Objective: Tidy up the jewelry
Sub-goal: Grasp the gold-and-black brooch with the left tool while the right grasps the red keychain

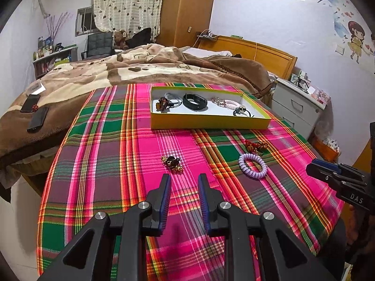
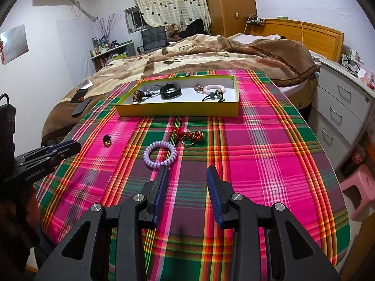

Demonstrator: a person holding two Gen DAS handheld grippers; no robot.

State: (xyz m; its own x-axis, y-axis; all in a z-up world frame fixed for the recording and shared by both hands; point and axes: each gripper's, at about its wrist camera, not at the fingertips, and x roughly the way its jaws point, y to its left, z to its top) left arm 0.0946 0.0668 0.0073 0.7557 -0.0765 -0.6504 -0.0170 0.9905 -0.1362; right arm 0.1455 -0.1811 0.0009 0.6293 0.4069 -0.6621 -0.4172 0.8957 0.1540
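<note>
Jewelry is lying loose on the plaid tablecloth [image 2: 269, 140] and more is sitting in the yellow tray [image 2: 178, 111] at the far side. From the left, the left gripper [image 1: 183, 182] is hovering with its jaws parted, holding nothing, just short of the dark beaded charm [image 1: 172, 162]. Further right, the lilac coil bracelet [image 2: 160, 154] is resting beside the red-and-gold ornament [image 2: 187, 135]. The right gripper [image 2: 187, 175] is hanging open and empty, its left finger [image 2: 161, 182] looking almost against the bracelet.
</note>
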